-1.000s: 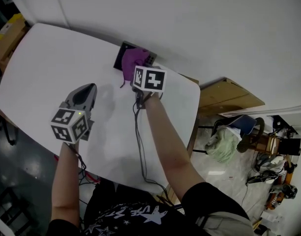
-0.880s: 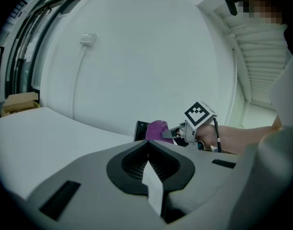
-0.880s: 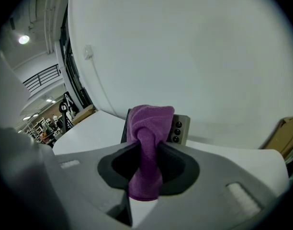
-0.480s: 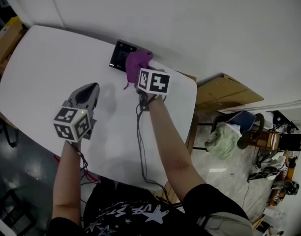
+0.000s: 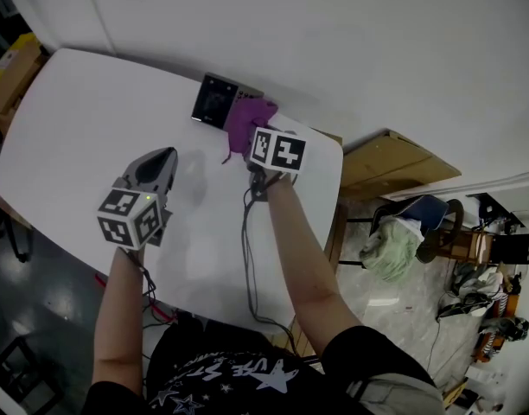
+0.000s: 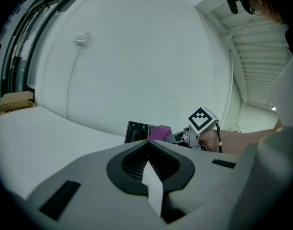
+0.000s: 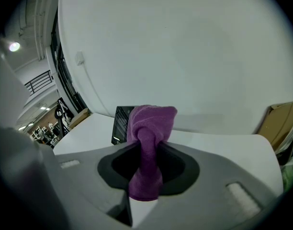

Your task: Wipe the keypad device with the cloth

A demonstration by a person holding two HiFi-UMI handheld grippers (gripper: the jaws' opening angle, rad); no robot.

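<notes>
The black keypad device (image 5: 213, 102) lies flat near the far edge of the white table (image 5: 74, 119). A purple cloth (image 5: 247, 119) hangs bunched at the device's right edge, pinched in my right gripper (image 5: 252, 137), which is shut on it. In the right gripper view the cloth (image 7: 153, 119) runs up between the jaws, with the keypad (image 7: 121, 123) behind it to the left. My left gripper (image 5: 162, 157) hovers over the table left of and nearer than the device, shut and empty. The left gripper view shows the keypad (image 6: 137, 131), the cloth (image 6: 160, 132) and my left gripper (image 6: 148, 143).
A cardboard box (image 5: 16, 54) stands off the table's left end. Flat brown boards (image 5: 394, 171) and a chair with a green bundle (image 5: 394, 253) lie to the right on the floor. A cable (image 5: 246, 258) trails from the right gripper across the table.
My right gripper has drawn the cloth rightward across the keypad, so the device's face, covered a second ago, now shows. The left gripper has hardly moved.
</notes>
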